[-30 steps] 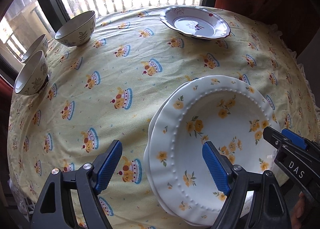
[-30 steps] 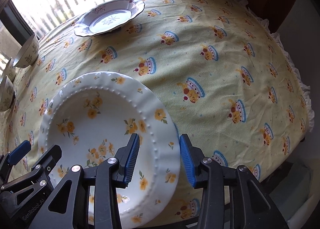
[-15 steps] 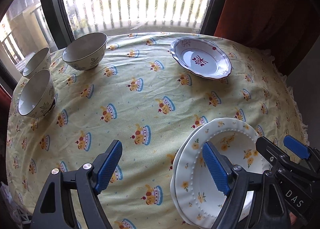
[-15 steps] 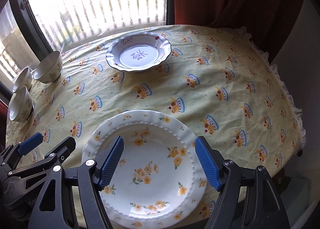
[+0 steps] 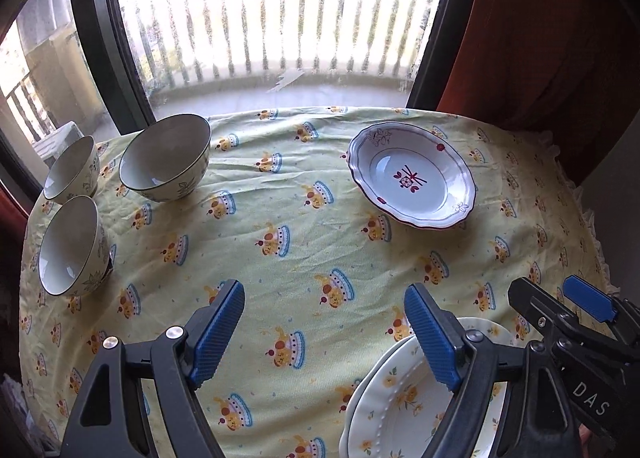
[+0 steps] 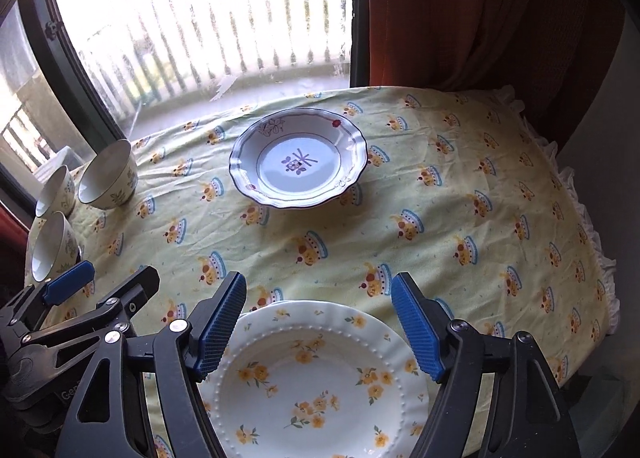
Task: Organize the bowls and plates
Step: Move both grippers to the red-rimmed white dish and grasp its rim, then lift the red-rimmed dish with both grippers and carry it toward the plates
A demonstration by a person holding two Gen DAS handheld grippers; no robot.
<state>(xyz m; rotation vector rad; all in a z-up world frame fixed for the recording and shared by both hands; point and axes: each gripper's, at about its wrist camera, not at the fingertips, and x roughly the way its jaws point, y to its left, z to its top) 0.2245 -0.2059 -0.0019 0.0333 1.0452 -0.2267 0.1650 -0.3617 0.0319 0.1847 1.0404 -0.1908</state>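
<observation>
Yellow cloth [image 6: 472, 194] printed with little cakes covers the table, and on it I count three bowls and three plates. One larger bowl [image 5: 166, 158] stands near the window, with two smaller bowls [image 5: 72, 168] [image 5: 70, 246] just beside it at the left edge. One plate with a dark red rim [image 5: 412, 174] lies alone farther back. Two yellow-flowered plates [image 6: 320, 382] sit stacked at the near edge. Above them the right gripper [image 6: 320, 330] has its jaws spread wide, holding nothing. The left gripper [image 5: 324, 334] is likewise spread wide and empty.
</observation>
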